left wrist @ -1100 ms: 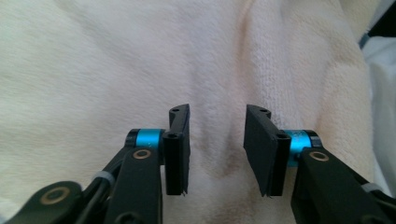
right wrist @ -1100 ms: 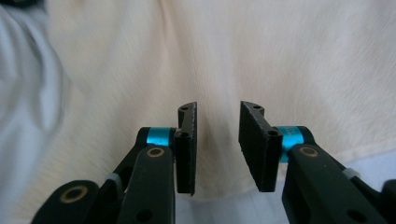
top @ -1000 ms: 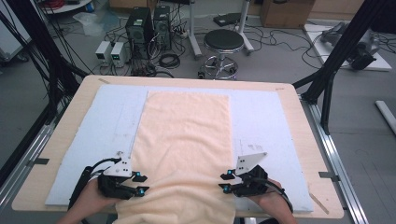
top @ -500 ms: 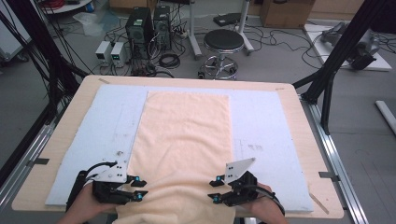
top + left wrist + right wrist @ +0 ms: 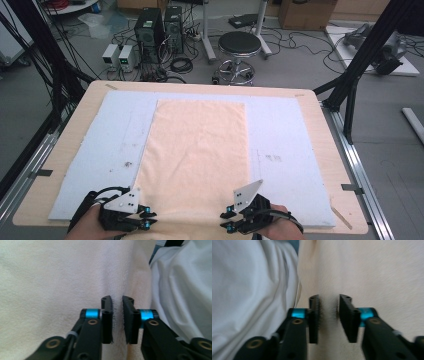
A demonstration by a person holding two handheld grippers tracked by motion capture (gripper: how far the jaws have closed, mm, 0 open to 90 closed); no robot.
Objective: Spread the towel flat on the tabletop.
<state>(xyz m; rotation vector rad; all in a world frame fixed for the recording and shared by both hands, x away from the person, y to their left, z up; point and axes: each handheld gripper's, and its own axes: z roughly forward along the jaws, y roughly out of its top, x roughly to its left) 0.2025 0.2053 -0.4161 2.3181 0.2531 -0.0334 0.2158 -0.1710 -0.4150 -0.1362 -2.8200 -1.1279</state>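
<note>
A peach towel (image 5: 197,145) lies flat along the middle of a pale blue mat (image 5: 285,140), its near end at the table's front edge. My left gripper (image 5: 150,220) is at the towel's near left corner, pointing inward. In the left gripper view its jaws (image 5: 117,301) have just been closing and pinch a raised ridge of towel (image 5: 50,277). My right gripper (image 5: 225,221) is at the near right corner, pointing inward. Its jaws (image 5: 329,298) have just been closing too; a fold of towel (image 5: 374,272) stands in the gap, which is still wide.
The mat covers most of the wooden table (image 5: 327,165). The person's white clothing (image 5: 180,290) (image 5: 249,290) hangs close behind the front edge. On the floor beyond the table are a round stool (image 5: 240,45), computer cases (image 5: 150,25) and cables.
Both hands have drawn back toward the table's front edge. Both pairs of jaws stand narrower around the towel's near end.
</note>
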